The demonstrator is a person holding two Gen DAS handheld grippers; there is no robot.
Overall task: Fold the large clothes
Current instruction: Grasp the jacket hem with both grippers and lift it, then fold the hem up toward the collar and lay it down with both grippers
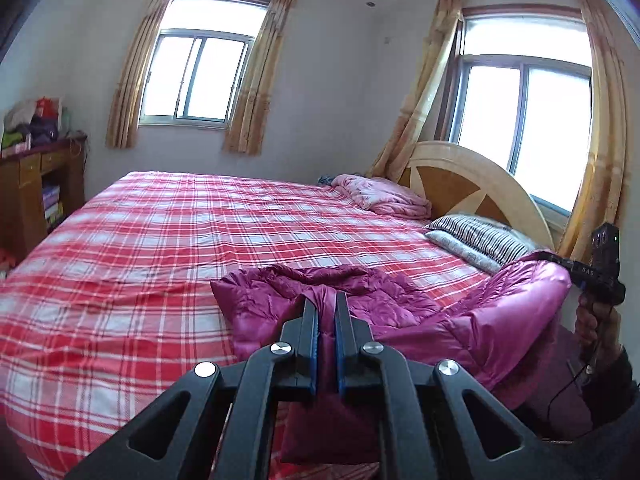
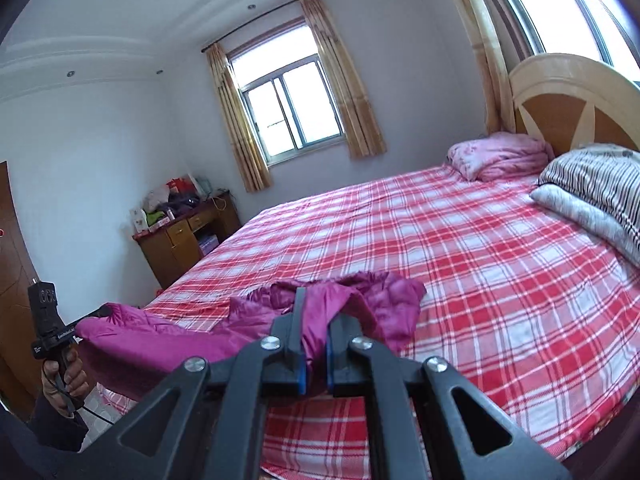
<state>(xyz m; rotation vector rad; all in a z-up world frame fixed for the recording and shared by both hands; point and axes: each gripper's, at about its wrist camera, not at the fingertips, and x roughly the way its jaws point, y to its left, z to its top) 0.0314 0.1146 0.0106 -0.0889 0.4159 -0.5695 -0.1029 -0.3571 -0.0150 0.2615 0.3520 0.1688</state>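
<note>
In the left wrist view, the left gripper (image 1: 327, 300) is pinching a fold of the purple coat (image 1: 400, 312). The coat is lying at the near edge of the bed (image 1: 160, 240), on the red checked sheet. Far right, a hand (image 1: 596, 320) is holding the other tool.

In the right wrist view, the right gripper (image 2: 318, 312) is pinching another bit of the coat (image 2: 248, 328). The coat is stretching left toward the left gripper. Pillows (image 2: 592, 188) are sitting by the headboard (image 2: 568, 92).
</note>
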